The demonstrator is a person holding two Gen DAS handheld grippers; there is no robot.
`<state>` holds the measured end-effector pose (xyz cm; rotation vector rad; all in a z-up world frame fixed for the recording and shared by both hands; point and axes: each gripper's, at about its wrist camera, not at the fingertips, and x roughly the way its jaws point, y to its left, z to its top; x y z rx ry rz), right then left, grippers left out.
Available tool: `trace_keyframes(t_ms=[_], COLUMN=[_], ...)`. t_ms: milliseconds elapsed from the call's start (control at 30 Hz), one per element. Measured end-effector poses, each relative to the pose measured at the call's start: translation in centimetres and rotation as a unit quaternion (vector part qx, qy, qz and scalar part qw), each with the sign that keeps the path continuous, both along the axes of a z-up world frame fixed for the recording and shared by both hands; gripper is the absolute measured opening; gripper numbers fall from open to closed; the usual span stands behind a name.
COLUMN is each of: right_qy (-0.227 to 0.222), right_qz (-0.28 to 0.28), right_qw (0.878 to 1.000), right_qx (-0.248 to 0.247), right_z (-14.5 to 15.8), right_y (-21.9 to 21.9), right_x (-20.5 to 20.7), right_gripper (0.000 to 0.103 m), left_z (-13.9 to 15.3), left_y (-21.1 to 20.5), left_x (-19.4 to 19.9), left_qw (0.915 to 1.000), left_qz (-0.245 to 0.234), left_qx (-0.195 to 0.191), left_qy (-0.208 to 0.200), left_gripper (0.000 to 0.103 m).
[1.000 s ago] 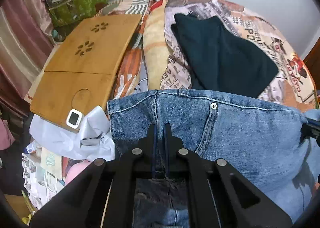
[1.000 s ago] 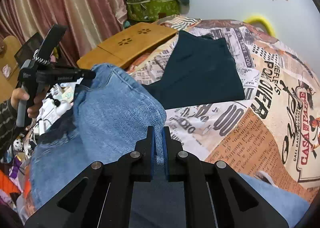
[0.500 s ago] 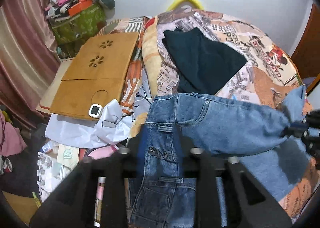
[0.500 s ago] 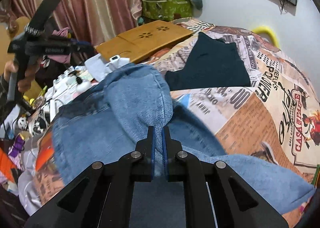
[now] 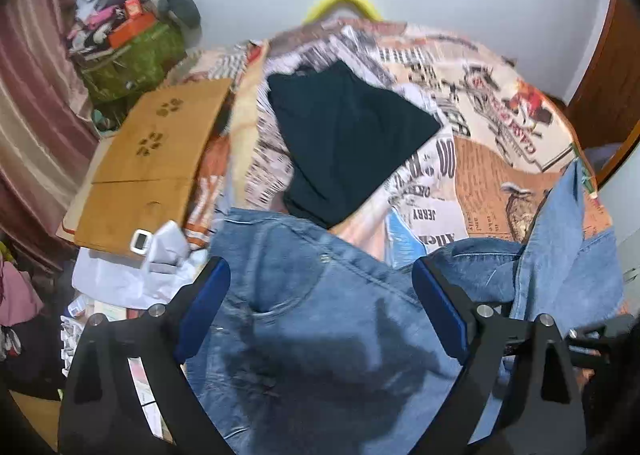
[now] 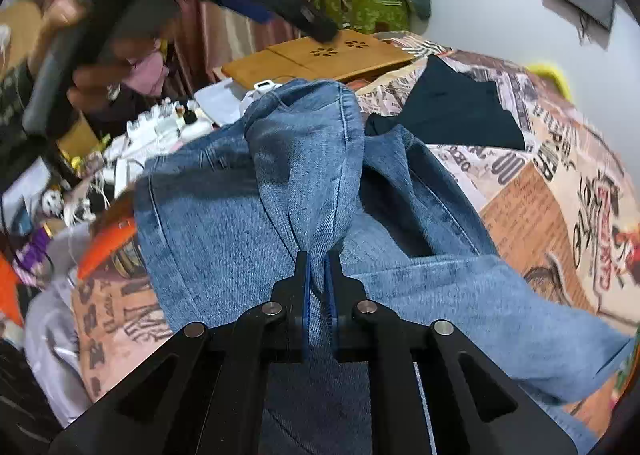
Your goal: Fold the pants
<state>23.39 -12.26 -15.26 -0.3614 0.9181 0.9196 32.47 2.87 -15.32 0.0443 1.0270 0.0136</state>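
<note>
Two grippers were in play and we logged them differently. Our left gripper [image 5: 320,307] had its jaws spread wide, released, hovering above the waist end of the jeans [image 5: 304,319] with nothing between the blue pads. Our right gripper [image 6: 317,279] was clenched on a bunched ridge of denim, pinching a fold of the jeans [image 6: 304,175] that rose in a hump in front of it.

We judged the hold as a mid-fold carry – the right side gripping a leg or seam so the fabric could be drawn across, the left freed to take a new hold. The jeans lay across the near part of the bed [image 5: 500,159], on its newspaper-print cover, one part draped up at the right edge of the left wrist view.

Around it: a dark folded garment [image 5: 348,135] lay on the cover just beyond the jeans, touching or nearly so – we couldn't tell which. A wooden lap desk [image 5: 156,159] sat to the left with a small white device [image 5: 141,241] and crumpled white cloth [image 5: 132,275] at its near edge. The dark garment looked like the likeliest obstruction if the fold got pushed forward. Clutter crowded the left side of the bed.
</note>
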Motion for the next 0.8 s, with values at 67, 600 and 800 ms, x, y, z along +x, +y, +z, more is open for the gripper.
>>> trace_keyframes(t_ms=[67,600,800], right_qy=[0.011,-0.015,-0.009], right_qz=[-0.01,-0.169,-0.185], right_qw=[1.0,0.985,0.983], right_qx=[0.008,0.019,0.016], right_z=[0.4,1.7,1.1], right_y=[-0.6,-10.8,-12.1], right_x=[0.3,5.3,5.9], right_gripper=[0.01,0.025,0.025], left_z=[-1.5,-9.9,-9.3], left_y=[-1.1,-0.7,-0.2], left_x=[1.3,7.5,5.7], left_qw=[0.9998,0.9907,0.9926], left_qz=[-0.002,0.068,0.066], left_qx=[0.007,0.014,0.008], left_qy=[0.019,0.117,0.102], left_gripper=[0.093,0.05,0.022])
